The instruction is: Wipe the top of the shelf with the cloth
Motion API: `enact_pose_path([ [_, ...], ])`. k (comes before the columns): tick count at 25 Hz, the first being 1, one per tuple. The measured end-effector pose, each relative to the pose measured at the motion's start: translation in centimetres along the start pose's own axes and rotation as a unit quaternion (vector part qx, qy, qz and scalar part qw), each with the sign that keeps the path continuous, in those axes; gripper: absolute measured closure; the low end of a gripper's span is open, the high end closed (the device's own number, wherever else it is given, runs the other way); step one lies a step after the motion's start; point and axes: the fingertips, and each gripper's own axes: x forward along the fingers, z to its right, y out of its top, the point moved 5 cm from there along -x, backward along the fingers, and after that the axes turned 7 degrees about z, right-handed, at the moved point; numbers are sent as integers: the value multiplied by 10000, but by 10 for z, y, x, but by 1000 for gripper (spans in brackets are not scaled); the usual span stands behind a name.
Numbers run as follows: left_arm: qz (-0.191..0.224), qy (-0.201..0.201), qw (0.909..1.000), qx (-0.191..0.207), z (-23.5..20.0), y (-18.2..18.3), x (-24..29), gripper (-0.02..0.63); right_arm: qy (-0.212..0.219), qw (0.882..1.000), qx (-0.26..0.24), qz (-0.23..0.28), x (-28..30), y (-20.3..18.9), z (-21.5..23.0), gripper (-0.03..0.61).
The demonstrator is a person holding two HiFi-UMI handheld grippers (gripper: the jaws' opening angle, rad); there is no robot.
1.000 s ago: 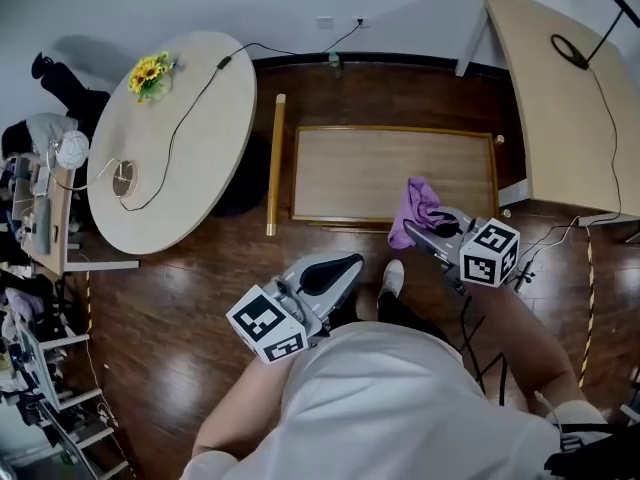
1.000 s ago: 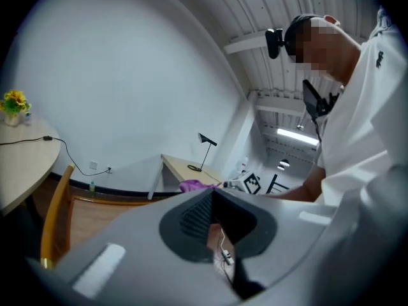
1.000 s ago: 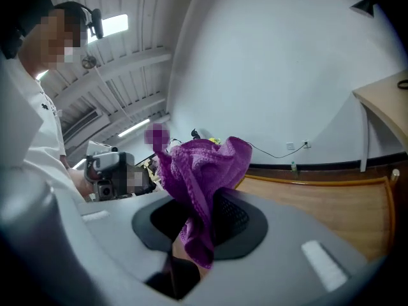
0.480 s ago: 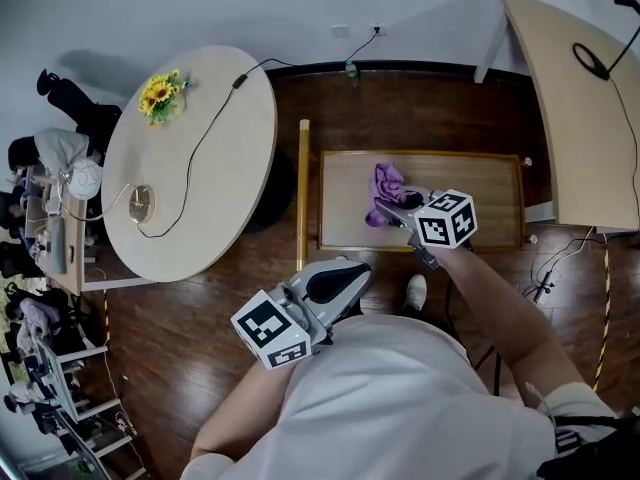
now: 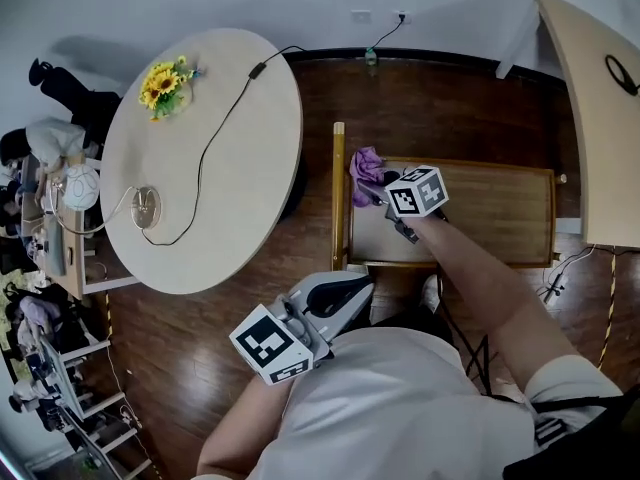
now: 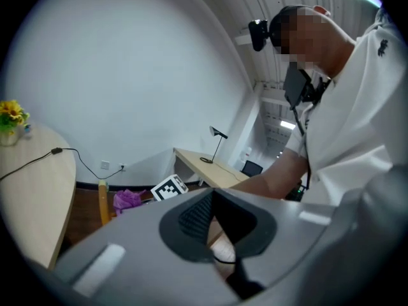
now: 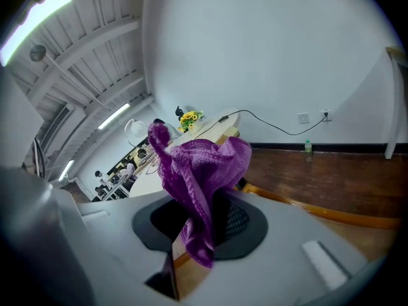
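Note:
The low wooden shelf top [image 5: 480, 213] lies ahead of me on the dark floor. My right gripper [image 5: 377, 190] is shut on a purple cloth [image 5: 365, 171], which bunches against the shelf's far left corner beside the yellow side rail [image 5: 339, 198]. In the right gripper view the cloth [image 7: 197, 167] sticks up from between the jaws of the right gripper [image 7: 204, 225]. My left gripper [image 5: 340, 293] hangs by my body, off the shelf, with its jaws shut on nothing. From the left gripper [image 6: 213, 218] I see the cloth [image 6: 127, 199] in the distance.
A round table [image 5: 200, 158] with sunflowers [image 5: 165, 80] and a black cable stands left of the shelf. A light desk [image 5: 600, 108] is at the right. A small bottle [image 5: 371, 58] stands by the wall. My shoe [image 5: 430, 290] is at the shelf's front edge.
The right gripper has carried the cloth leftward and away from me across the shelf top, from its front right part to the far left corner. The left gripper has stayed by my body.

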Motion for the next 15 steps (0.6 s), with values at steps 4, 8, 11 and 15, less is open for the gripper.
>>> enact_pose_path([
  [4,-60,-8,9998,-177,-13,-11,-14,595,-103,9994,3,-319,34,-12,20,482],
  [8,-94,1,9994,-343,-22,-21,-19,595,-349,9980,20,-532,43,-26,51,483],
  [11,-89,-32,9990,-428,-26,-23,-15,595,-533,9968,128,-583,31,-33,73,483],
  [15,-108,-183,9985,-511,-25,-29,-7,595,-842,9944,185,-604,1,-39,96,483],
])
